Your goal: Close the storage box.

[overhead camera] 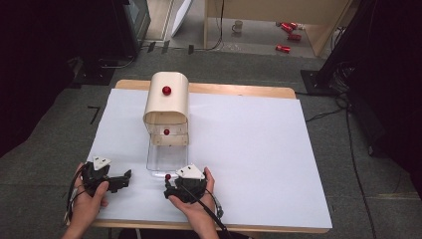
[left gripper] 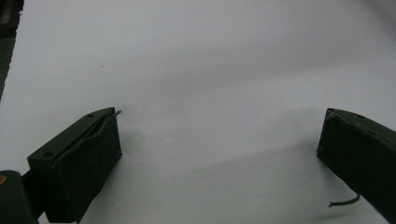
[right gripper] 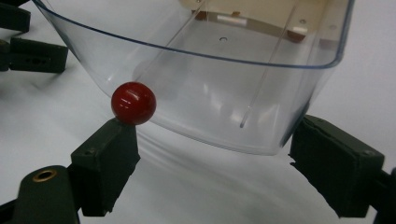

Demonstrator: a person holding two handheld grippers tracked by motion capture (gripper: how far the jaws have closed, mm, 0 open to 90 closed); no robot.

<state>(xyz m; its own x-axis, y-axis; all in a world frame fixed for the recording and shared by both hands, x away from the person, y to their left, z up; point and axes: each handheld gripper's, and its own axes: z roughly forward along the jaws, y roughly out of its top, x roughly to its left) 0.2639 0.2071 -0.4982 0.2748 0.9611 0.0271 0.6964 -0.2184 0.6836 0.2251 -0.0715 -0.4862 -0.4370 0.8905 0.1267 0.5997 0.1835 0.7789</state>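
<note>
Two tools: left tool (left gripper: 222, 121) spread over bare bench (left gripper: 210, 56); right tool (right gripper: 215, 126) spread, pinching nothing.
Drawer: clear plastic drawer (right gripper: 201, 84) stood out from cream box (overhead camera: 175, 105), just ahead of right tool.
Handling: looked light, stiff, slick.
Hold: red knob (right gripper: 133, 103).

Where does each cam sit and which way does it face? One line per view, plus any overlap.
High view: above the person's side, looking forward and down on the white table and drawer cabinet; both hands and forearms show.
Left gripper view: on the left gripper, low over bare tabletop; its jaws stand wide apart.
Right gripper view: on the right gripper, facing the pulled-out clear drawer and its red knob by one jaw.
Shared: high and right gripper views both show the drawer, the knob and the left gripper.
</note>
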